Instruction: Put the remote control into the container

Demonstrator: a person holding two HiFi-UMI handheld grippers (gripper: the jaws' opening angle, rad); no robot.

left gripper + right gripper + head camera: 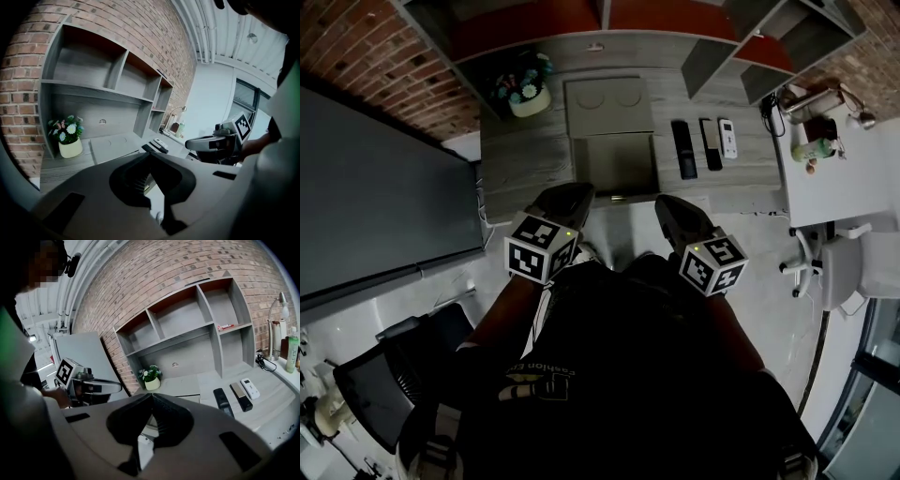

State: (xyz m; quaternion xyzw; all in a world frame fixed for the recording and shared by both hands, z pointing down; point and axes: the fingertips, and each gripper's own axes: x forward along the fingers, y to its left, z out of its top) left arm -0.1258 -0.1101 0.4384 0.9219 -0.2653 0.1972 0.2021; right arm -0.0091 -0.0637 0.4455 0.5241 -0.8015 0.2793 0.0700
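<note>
The left gripper (576,194) and right gripper (668,202) hover before the desk (525,161), jaws together and empty (tips meeting); three remotes (710,143) lie beside the container (619,161).

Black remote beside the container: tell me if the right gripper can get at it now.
Probably yes. The black remote lies flat on bare desk, nothing stands between it and the right gripper, whose shut jaws would need opening first.

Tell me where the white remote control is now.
In the head view, the white remote control lies on the grey desk, at the right end of its row, next to the slim dark remote and right of the grey container.
</note>
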